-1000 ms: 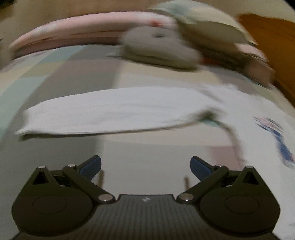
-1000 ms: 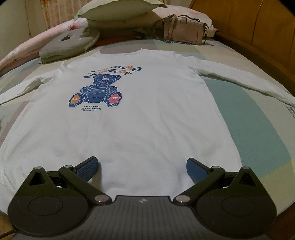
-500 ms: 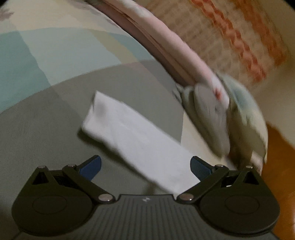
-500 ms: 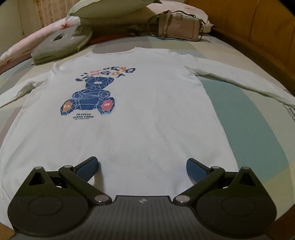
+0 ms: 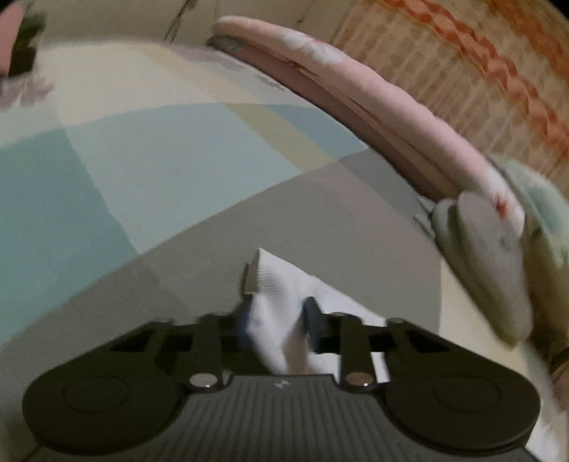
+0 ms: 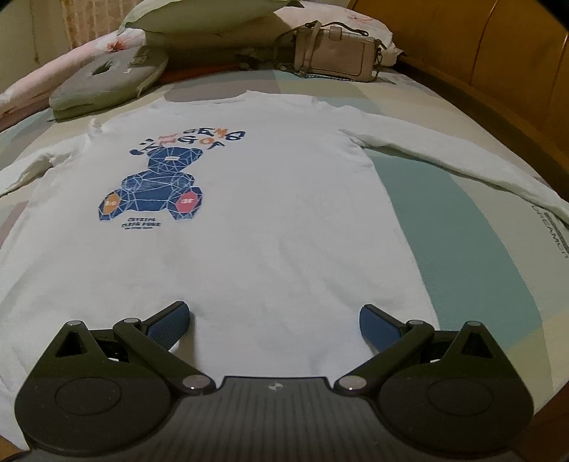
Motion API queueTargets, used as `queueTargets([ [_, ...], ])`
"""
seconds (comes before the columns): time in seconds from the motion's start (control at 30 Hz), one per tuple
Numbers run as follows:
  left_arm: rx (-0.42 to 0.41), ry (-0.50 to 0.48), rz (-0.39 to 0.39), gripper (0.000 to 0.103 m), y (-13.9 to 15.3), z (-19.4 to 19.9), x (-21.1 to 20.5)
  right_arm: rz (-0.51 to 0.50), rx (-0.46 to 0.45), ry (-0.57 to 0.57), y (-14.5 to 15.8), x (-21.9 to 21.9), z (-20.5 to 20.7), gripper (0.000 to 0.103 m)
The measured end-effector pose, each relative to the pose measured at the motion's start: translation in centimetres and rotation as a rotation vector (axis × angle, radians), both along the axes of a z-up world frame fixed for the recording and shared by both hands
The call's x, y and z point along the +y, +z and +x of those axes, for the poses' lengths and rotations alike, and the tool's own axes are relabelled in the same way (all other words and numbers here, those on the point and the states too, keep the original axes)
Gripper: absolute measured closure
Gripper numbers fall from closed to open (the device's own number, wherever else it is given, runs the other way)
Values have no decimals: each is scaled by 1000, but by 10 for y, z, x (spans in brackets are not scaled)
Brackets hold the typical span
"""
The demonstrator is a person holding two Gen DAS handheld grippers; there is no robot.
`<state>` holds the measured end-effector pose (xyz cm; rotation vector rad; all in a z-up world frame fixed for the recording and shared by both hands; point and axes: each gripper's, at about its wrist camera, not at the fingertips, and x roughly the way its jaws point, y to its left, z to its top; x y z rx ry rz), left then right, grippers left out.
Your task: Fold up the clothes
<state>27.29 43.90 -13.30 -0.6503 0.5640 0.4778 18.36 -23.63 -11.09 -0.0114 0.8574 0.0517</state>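
A white long-sleeved shirt point(image 6: 266, 199) with a blue bear print point(image 6: 156, 184) lies flat, front up, on the bed, both sleeves spread out. In the left wrist view my left gripper point(image 5: 275, 320) is closing its jaws on the cuff end of the shirt's left sleeve point(image 5: 281, 280), and white fabric is bunched between the blue pads. My right gripper point(image 6: 274, 320) hovers open over the shirt's hem, with nothing pinched between its fingers. The right sleeve point(image 6: 462, 167) stretches toward the bed's right edge.
The patchwork bed sheet point(image 6: 462, 256) lies under the shirt. A grey ring cushion point(image 6: 106, 78), a pillow point(image 6: 199, 14) and a beige handbag point(image 6: 338, 53) sit beyond the collar. A wooden bed frame point(image 6: 498, 53) runs along the right. A pink quilt point(image 5: 373, 106) lines the far side.
My left gripper swung over to the sleeve's end, rolled, and went from wide open to pinching the cuff. The right gripper stayed open over the hem.
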Motion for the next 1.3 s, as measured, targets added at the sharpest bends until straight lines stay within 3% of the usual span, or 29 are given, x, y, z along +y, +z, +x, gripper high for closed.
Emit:
queueTargets([
  [0.23, -16, 31, 41, 94, 19, -4, 7, -6, -7, -8, 2, 0, 1, 0],
  [0.47, 5, 61, 17, 93, 15, -10, 22, 1, -4, -10, 1, 1, 2, 0],
  [0.6, 47, 103, 8, 84, 18, -14, 26, -2, -9, -7, 2, -1, 2, 0],
  [0.73, 120, 173, 90, 82, 33, -26, 32, 23, -16, -21, 5, -3, 4, 0],
  [0.8, 114, 129, 128, 77, 43, -29, 26, 37, -32, -13, 9, -1, 4, 0],
  [0.87, 105, 67, 164, 55, 51, -25, 12, 41, -39, 9, 13, 4, 5, 0],
  [0.93, 103, -8, 195, 48, 55, -17, -8, 32, -51, 32, 16, 12, 6, 0],
  [1.07, 126, -184, 223, 44, 47, 10, -54, 32, -63, 69, 21, 24, 7, 0],
  [1.17, 179, -275, 302, 37, 31, 27, -87, 31, -63, 71, 21, 26, 6, 0],
  [1.3, 235, -299, 378, 32, 11, 26, -104, 26, -59, 58, 19, 21, 5, 0],
])
